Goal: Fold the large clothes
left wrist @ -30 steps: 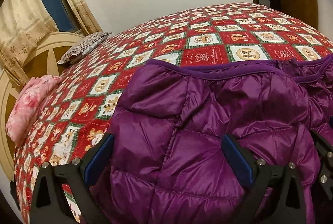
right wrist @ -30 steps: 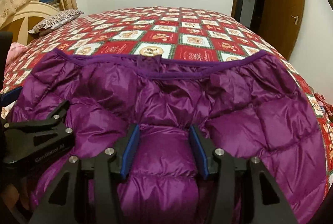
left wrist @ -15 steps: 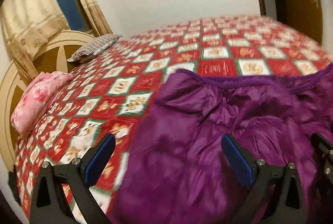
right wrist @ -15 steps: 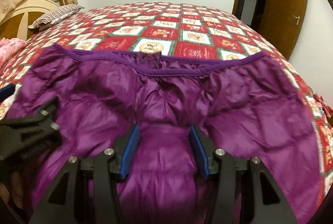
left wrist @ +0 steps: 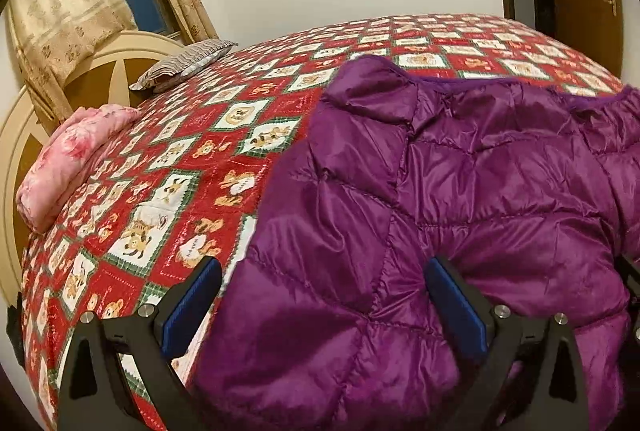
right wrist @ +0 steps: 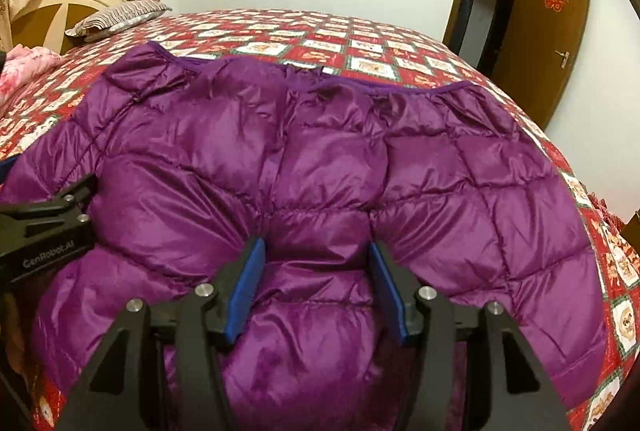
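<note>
A purple quilted down jacket lies spread on the bed, hem toward the far side; it fills the right wrist view. My left gripper is wide open over the jacket's near left part, its left finger above the bedspread. My right gripper is half open, and a puffed ridge of jacket fabric sits between its blue pads. Whether the pads pinch it is unclear. The left gripper's black body shows at the left edge of the right wrist view.
The bed has a red patchwork bedspread with bear pictures. A pink folded blanket and a striped pillow lie by the cream headboard. An open brown door stands at the right.
The left gripper has shifted left, so more bedspread shows beside the jacket's edge. The right gripper has lifted slightly, showing more of the jacket. The jaw openings look unchanged.
</note>
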The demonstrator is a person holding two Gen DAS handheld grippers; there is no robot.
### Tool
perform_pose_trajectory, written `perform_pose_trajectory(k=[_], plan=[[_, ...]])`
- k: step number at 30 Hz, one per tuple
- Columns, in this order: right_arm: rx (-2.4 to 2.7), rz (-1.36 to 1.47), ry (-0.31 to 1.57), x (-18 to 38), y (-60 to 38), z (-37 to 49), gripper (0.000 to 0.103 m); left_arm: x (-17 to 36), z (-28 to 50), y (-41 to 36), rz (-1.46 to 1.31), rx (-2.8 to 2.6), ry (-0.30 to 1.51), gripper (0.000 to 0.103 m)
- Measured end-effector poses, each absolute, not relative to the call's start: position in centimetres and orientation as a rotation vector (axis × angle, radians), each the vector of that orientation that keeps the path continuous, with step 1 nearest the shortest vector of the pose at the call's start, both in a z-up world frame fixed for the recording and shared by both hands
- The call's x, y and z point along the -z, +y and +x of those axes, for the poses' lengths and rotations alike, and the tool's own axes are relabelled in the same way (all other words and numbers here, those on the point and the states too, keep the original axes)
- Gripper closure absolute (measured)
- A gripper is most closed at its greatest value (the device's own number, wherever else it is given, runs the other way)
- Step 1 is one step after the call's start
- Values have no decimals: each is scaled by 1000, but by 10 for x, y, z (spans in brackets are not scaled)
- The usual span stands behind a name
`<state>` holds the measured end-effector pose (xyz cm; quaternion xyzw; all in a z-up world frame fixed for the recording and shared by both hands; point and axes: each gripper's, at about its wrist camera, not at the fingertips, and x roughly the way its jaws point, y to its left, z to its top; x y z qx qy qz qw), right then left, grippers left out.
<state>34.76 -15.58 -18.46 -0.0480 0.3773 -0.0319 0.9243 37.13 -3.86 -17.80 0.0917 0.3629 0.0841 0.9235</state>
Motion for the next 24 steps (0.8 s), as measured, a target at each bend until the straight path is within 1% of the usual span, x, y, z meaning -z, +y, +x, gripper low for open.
perform_pose_trajectory(k=[3, 5, 6, 8, 11, 16, 17, 18, 19, 21, 23, 24], plan=[[49, -79, 776, 179, -160, 344, 45, 161, 349, -15, 101, -234, 707, 1], [55, -94, 751, 170, -163, 327, 45, 154, 332, 2, 54, -269, 678, 1], [55, -100, 727, 165, -162, 316, 43, 153, 327, 10, 30, -280, 683, 1], [54, -113, 704, 164, -160, 299, 37, 160, 323, 23, -32, -278, 727, 1], [62, -142, 735, 184, -157, 298, 36, 179, 332, 23, -49, -231, 818, 1], [72, -145, 762, 190, -156, 306, 34, 186, 336, 16, -49, -168, 821, 2], [74, -146, 765, 191, -156, 307, 34, 188, 337, 17, -64, -143, 832, 11], [76, -149, 767, 191, -156, 308, 34, 189, 337, 19, -91, -105, 838, 32], [76, -150, 769, 192, -156, 307, 34, 188, 337, 19, -128, -52, 838, 44], [78, -153, 769, 192, -155, 309, 34, 185, 332, 11, -130, 11, 822, 75], [74, -150, 762, 190, -155, 307, 33, 181, 325, 2, -93, 47, 798, 89], [69, -141, 760, 190, -154, 304, 33, 178, 322, 1, -90, 60, 788, 92]])
